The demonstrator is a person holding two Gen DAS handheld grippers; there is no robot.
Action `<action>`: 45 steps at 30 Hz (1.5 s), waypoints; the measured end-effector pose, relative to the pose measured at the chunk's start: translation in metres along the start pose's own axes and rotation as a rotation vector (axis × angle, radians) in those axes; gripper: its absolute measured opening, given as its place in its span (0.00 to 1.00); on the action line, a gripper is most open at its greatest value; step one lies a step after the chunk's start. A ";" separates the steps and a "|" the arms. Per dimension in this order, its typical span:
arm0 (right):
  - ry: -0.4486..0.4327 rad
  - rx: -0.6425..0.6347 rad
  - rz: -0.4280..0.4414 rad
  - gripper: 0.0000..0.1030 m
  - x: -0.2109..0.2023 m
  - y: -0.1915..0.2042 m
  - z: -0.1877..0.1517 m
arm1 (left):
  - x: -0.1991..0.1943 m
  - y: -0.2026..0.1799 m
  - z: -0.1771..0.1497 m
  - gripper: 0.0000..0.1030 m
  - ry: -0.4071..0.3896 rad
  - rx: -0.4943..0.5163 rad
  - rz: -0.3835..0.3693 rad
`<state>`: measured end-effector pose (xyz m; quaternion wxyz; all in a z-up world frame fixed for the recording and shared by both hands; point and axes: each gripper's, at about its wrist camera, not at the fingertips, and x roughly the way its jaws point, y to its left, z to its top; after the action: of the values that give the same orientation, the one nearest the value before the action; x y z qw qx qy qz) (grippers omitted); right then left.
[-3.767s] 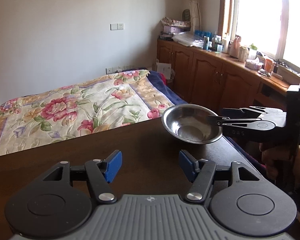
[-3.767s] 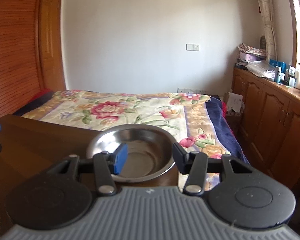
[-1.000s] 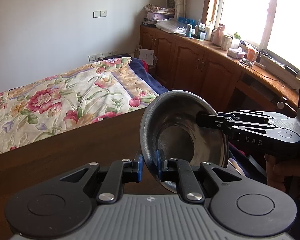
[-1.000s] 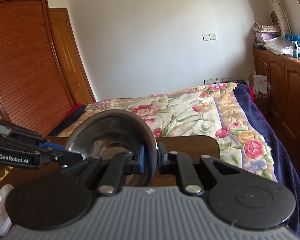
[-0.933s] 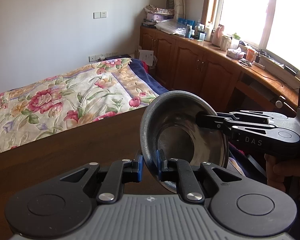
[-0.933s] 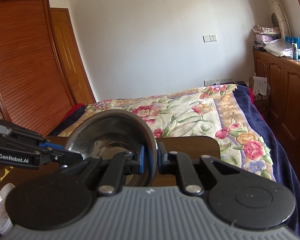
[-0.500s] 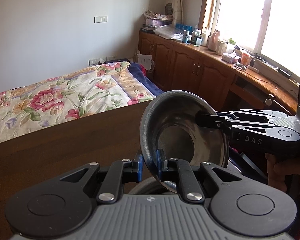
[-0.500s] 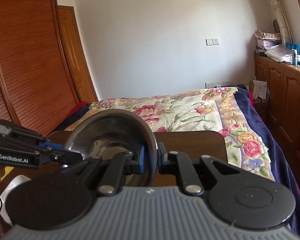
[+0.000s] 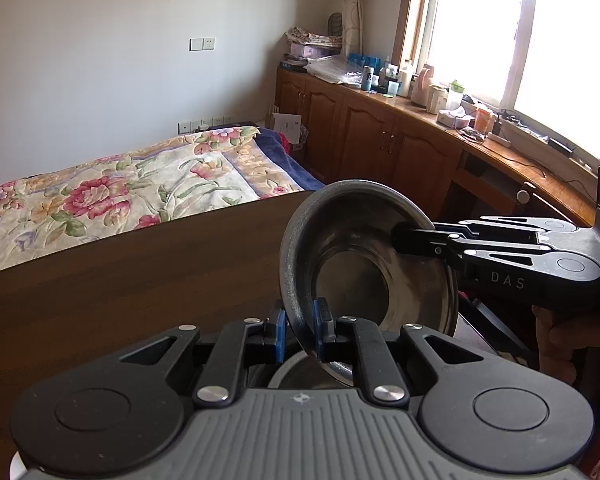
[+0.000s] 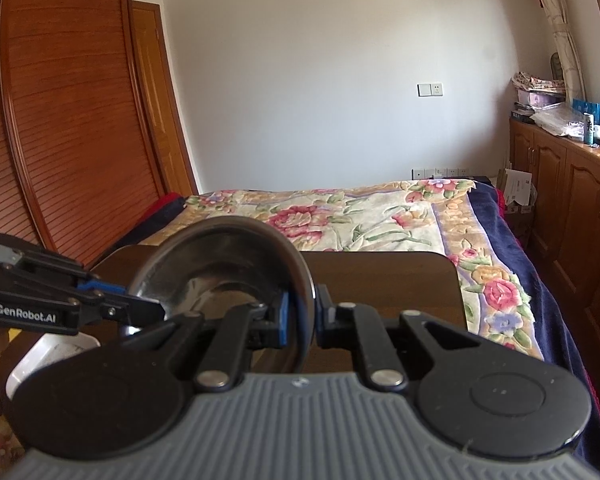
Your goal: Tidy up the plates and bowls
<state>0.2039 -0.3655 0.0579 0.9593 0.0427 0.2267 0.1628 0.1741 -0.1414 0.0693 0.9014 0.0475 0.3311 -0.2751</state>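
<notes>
A steel bowl [image 9: 352, 280] hangs tilted on edge above the dark wooden table [image 9: 140, 280], held from two sides. My left gripper [image 9: 298, 328] is shut on its near lower rim. My right gripper [image 9: 400, 236] comes in from the right and is shut on the far upper rim. In the right wrist view the same steel bowl [image 10: 220, 256] has my right gripper [image 10: 300, 320] clamped on its rim, and my left gripper [image 10: 152, 312] pinches the opposite edge. Under the bowl shows the rim of a grey round dish [image 9: 296, 376], mostly hidden by my gripper.
A white dish [image 10: 40, 360] sits low at the left by the table's near side. Beyond the table's far edge lies a bed with a floral cover [image 9: 120, 192]. Wooden cabinets [image 9: 380, 140] with a cluttered counter run along the right, and a wardrobe [image 10: 60, 140] stands at the left.
The bowl lay flat at the table's far right corner with both grippers open; now both are shut on it and it is lifted, tilted, and carried toward the near side. The grey rim came into view.
</notes>
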 end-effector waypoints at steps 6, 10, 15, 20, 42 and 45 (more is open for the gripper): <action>-0.004 -0.006 -0.002 0.14 -0.008 0.005 -0.003 | -0.008 -0.001 -0.016 0.14 -0.002 -0.016 0.001; -0.004 -0.004 0.004 0.14 -0.012 0.009 -0.011 | -0.011 -0.002 -0.030 0.14 -0.001 -0.043 0.005; -0.004 0.000 0.015 0.14 -0.015 0.015 -0.024 | -0.011 -0.004 -0.043 0.14 0.003 -0.059 0.021; 0.004 -0.008 0.017 0.14 -0.017 0.022 -0.033 | -0.008 -0.002 -0.049 0.14 0.007 -0.076 0.024; 0.049 -0.020 -0.004 0.15 -0.003 0.034 -0.053 | 0.010 0.004 -0.072 0.14 0.041 -0.104 0.062; 0.055 -0.028 -0.012 0.15 -0.001 0.036 -0.057 | 0.010 0.004 -0.073 0.14 0.041 -0.103 0.066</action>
<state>0.1669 -0.3310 0.0129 0.9542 0.0233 0.2507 0.1614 0.1411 -0.1228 0.0062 0.9043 0.0177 0.3612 -0.2268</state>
